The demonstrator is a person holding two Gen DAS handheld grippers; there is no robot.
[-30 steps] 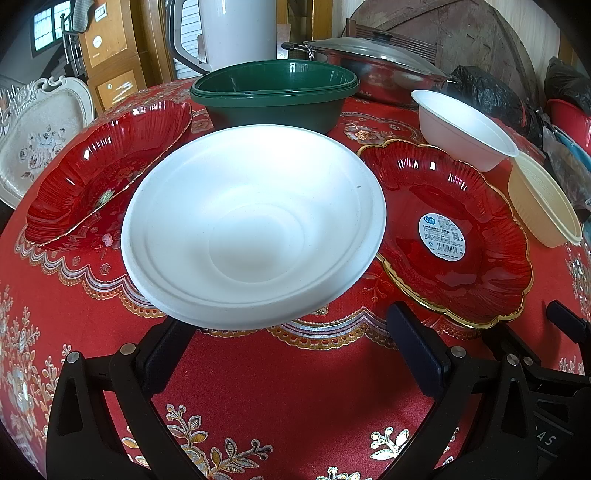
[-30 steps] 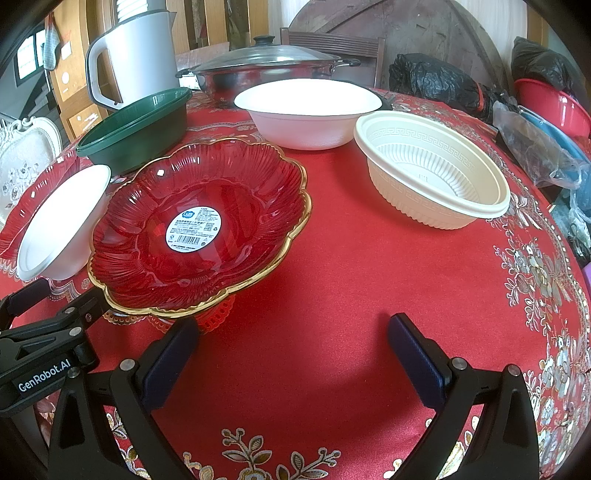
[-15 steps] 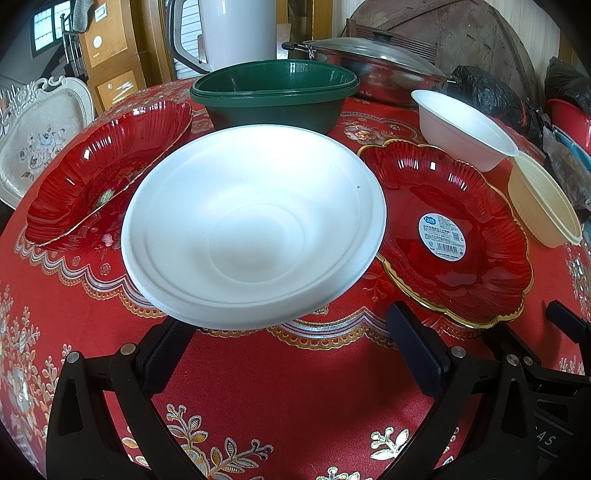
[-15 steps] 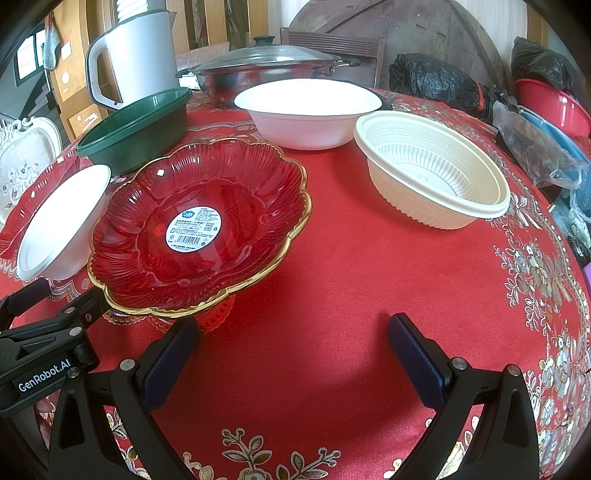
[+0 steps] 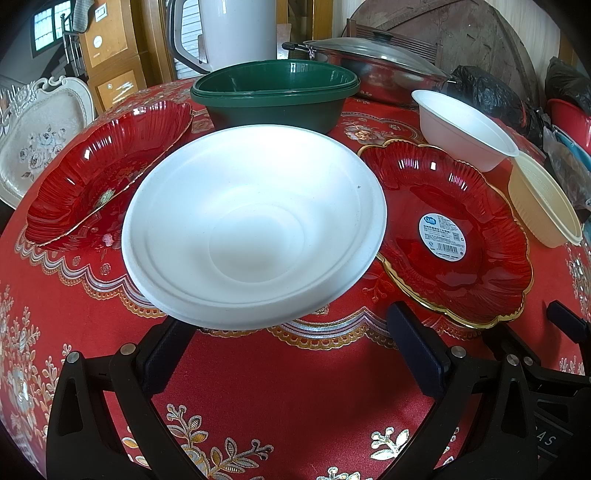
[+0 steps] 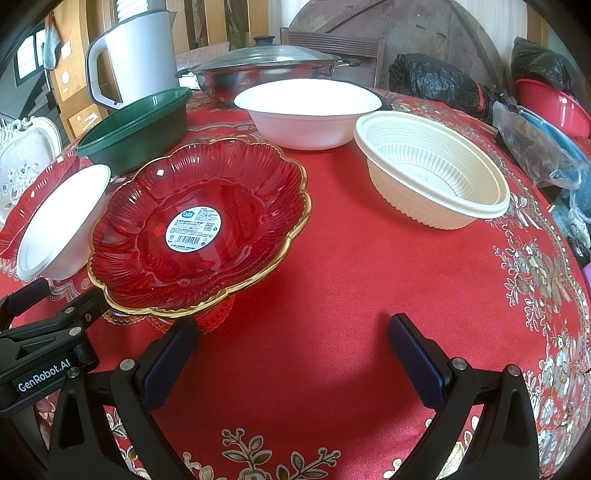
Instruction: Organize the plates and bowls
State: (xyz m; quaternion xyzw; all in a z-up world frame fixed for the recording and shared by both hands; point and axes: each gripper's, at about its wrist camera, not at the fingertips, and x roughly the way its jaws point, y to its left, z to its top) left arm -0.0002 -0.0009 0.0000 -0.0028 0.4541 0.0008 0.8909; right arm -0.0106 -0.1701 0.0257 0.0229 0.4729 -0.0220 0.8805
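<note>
A round tabletop (image 5: pixel 280 398) under a red satin cloth with gold and silver floral embroidery fills the foreground. Behind it stand light-brown wooden cabinets (image 5: pixel 110 66) with round white stickers on their fronts, and a small window (image 5: pixel 46 35) at far left lets in daylight. An ornate white carved chair back (image 5: pixel 40 129) with a floral print sits to the left. A large round wooden board (image 6: pixel 399 33) leans against the rear wall, with a slatted wooden chair back (image 6: pixel 332 40) in front. Black plastic bags (image 6: pixel 436 81) pile at the right.
</note>
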